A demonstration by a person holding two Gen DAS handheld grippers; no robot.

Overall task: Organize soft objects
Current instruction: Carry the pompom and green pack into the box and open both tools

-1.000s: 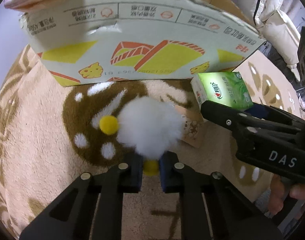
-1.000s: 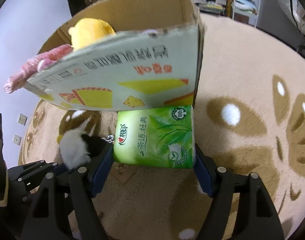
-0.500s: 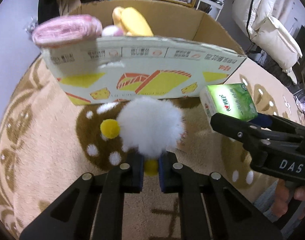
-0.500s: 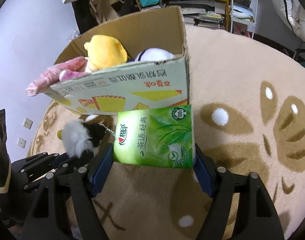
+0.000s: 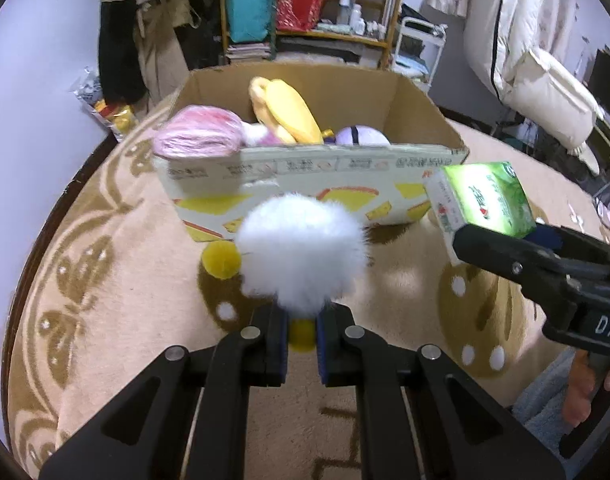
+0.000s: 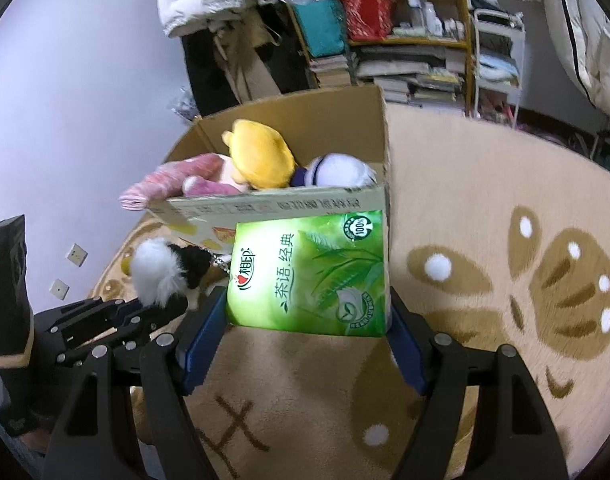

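My left gripper (image 5: 301, 336) is shut on a fluffy white plush toy (image 5: 301, 256) with yellow feet and holds it above the rug, in front of the cardboard box (image 5: 313, 168). The toy also shows in the right wrist view (image 6: 165, 272), white and black. My right gripper (image 6: 305, 340) is shut on a green tissue pack (image 6: 309, 272) and holds it in front of the box's near right corner (image 6: 381, 196). The pack also shows in the left wrist view (image 5: 485, 200). The box holds a pink plush (image 5: 201, 138), a yellow plush (image 5: 289, 112) and a white-purple plush (image 5: 361, 136).
A beige patterned rug (image 6: 505, 240) covers the floor. Behind the box stand shelves with bags and books (image 5: 305, 12), hanging clothes (image 5: 145, 40) and a white padded coat (image 5: 545, 60). A snack bag (image 5: 109, 112) lies left of the box.
Both grippers have risen with their loads, so the box's inside and the plush toys in it have come into view. Both stay shut.
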